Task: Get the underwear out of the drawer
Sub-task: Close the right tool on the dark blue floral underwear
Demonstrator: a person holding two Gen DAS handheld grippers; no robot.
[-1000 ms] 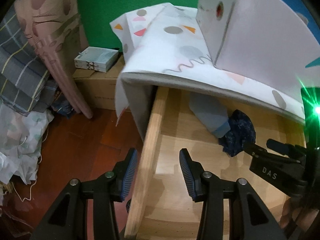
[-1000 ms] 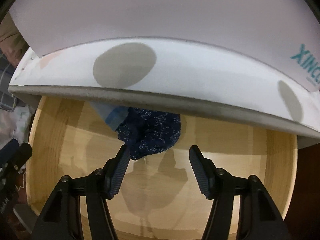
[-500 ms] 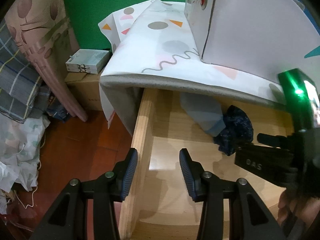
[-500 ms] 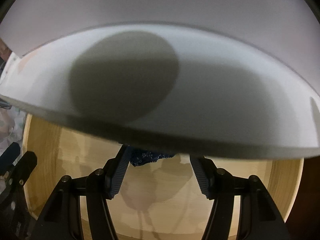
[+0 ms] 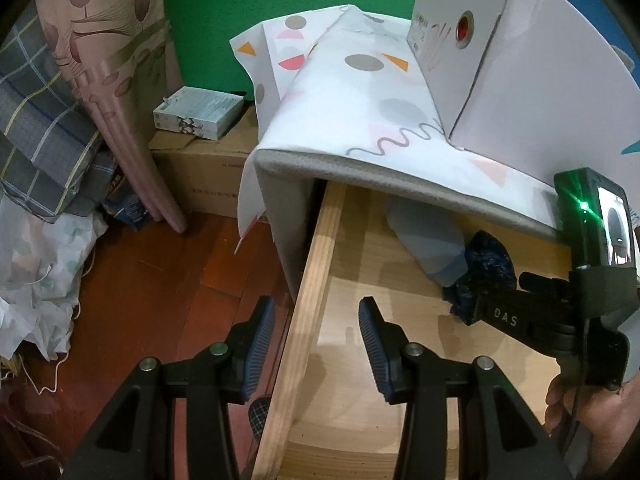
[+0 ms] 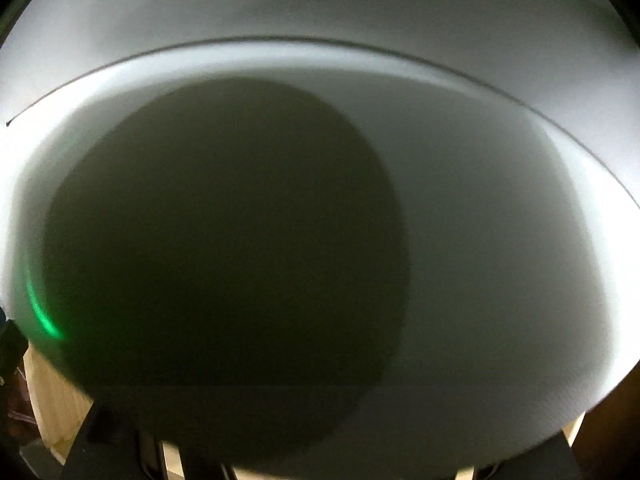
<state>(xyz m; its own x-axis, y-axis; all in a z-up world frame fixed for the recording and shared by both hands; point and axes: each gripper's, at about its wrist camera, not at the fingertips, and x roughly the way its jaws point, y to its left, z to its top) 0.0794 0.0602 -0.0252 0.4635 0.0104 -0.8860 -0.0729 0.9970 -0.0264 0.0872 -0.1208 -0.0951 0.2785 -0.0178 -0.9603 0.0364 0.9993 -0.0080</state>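
Observation:
The wooden drawer [image 5: 316,280] is pulled open below a cabinet top covered by a patterned white cloth [image 5: 360,120]. Inside lie dark blue patterned underwear [image 5: 488,268] and a pale blue folded garment [image 5: 428,240]. My left gripper [image 5: 316,328] is open and empty, its fingers straddling the drawer's left side wall. My right gripper [image 5: 472,308] reaches into the drawer with its tips at the dark underwear; whether they grip it is hidden. The right wrist view is filled by the cloth-covered cabinet edge [image 6: 320,220], which hides the fingers.
A white cardboard box [image 5: 540,80] stands on the cabinet top. To the left are a brown carton [image 5: 208,176] with a small box [image 5: 196,112] on it, a rolled pink mat [image 5: 120,92], piled bedding [image 5: 40,152] and red wooden floor [image 5: 152,300].
My right gripper has pushed forward into the drawer until the cabinet edge fills its view and hides the underwear and fingers. My left gripper's view has shifted slightly, still open at the drawer's side.

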